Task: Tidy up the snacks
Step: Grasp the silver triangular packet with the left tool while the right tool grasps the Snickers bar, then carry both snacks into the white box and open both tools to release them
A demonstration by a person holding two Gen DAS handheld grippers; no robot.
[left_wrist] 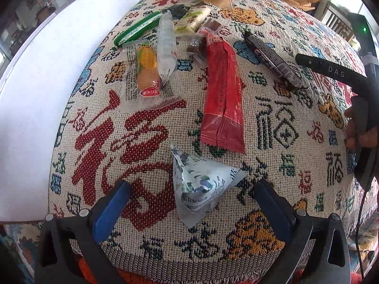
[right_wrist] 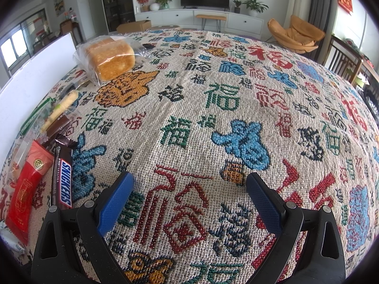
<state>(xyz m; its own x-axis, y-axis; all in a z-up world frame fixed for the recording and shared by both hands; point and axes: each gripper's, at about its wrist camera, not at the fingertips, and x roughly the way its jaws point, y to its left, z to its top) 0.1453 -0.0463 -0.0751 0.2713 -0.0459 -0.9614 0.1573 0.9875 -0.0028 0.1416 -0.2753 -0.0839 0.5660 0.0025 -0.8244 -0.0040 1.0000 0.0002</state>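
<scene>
Blue-padded and spread wide, my left gripper holds nothing; the silvery triangular pouch lies low in the frame, between my fingers but touching neither. To take it well, I would centre on its puffed middle and close gently, so the foil doesn't skid on the woven cloth. Above it lies the red packet. My right gripper, equally wide and empty, hovers over bare cloth, Snickers bar at lower left.
</scene>
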